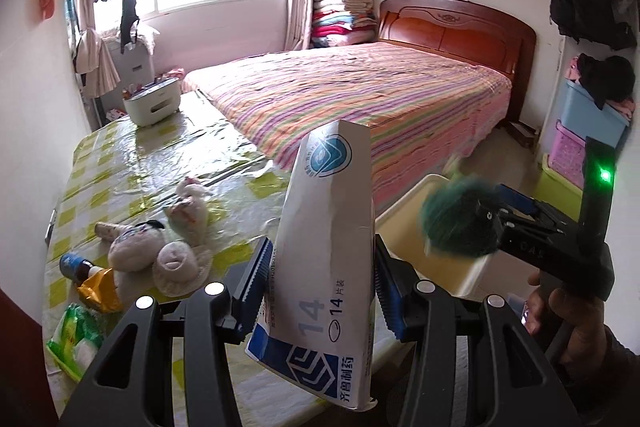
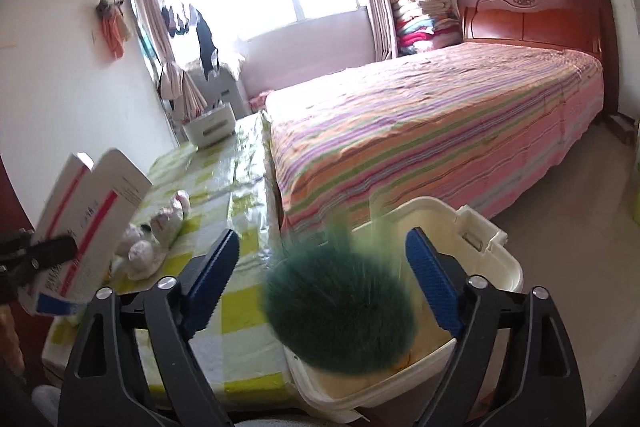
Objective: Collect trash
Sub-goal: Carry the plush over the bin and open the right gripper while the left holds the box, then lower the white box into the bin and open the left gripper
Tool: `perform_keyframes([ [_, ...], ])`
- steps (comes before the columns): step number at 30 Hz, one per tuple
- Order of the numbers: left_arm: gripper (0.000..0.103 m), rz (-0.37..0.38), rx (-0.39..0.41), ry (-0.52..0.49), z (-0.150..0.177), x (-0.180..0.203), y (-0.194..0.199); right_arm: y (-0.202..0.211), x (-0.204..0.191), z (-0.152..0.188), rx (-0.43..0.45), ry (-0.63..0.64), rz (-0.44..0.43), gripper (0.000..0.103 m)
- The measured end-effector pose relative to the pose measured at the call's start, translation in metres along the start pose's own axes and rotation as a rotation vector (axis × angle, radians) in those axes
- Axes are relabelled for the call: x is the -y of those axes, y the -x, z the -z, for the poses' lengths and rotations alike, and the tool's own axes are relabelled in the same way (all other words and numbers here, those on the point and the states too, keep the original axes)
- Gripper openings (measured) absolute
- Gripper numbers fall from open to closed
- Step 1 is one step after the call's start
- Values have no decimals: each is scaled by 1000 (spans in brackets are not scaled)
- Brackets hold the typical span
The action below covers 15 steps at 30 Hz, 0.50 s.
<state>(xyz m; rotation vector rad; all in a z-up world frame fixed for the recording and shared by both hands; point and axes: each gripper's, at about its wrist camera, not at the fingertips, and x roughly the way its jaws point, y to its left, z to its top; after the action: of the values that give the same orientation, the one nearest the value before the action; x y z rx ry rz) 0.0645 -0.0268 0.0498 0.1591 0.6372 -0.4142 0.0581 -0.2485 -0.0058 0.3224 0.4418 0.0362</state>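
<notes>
From the left wrist, the left tongs (image 1: pixel 320 279) are clamped on a white-and-blue medicine box (image 1: pixel 332 227), which stands nearly upright between the blue pads, printed with a large "14". Under it lies the table (image 1: pixel 160 163) with its yellow-checked, plastic-covered cloth. On the cloth to the left sit crumpled tissue wads (image 1: pixel 160 251), a small dark bottle (image 1: pixel 76 265) lying on its side, a gold foil wrapper (image 1: pixel 100 289) touching it, and a green wet-wipe pack (image 1: pixel 76 339) near the table's edge. A white organizer box (image 1: pixel 152 103) stands at the far end. To the right, a cream plastic bin (image 1: pixel 464 267) stands beside the table, and a blurred dark green fuzzy ball (image 1: pixel 460 219) shows over it, in front of the right-hand tool. The striped bed (image 1: pixel 360 95) fills the room behind.

From the right wrist, the right tongs (image 2: pixel 320 267) stand wide apart, gripping nothing. The green fuzzy ball (image 2: pixel 340 315) is blurred between and below the blue pads, over the open cream bin (image 2: pixel 492 259); whether it touches the bin I cannot tell. At the left, the medicine box (image 2: pixel 88 223) is held up above the table (image 2: pixel 224 187), with the tissue wads (image 2: pixel 156 239) just beyond it on the cloth. The bed (image 2: pixel 440 127) lies just beside the table.
</notes>
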Motion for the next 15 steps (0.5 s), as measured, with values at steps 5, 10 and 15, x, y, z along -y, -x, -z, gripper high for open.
perform_keyframes([
  [5, 48, 41, -13, -15, -7, 16, -8, 17, 15, -9, 61, -17, 15, 87],
  [10, 48, 91, -35, -31, -11, 35, -22, 31, 30, -15, 98, -51, 30, 88],
  [15, 48, 145, -68, -53, -14, 56, -36, 39, 41, -10, 103, -85, 30, 88],
])
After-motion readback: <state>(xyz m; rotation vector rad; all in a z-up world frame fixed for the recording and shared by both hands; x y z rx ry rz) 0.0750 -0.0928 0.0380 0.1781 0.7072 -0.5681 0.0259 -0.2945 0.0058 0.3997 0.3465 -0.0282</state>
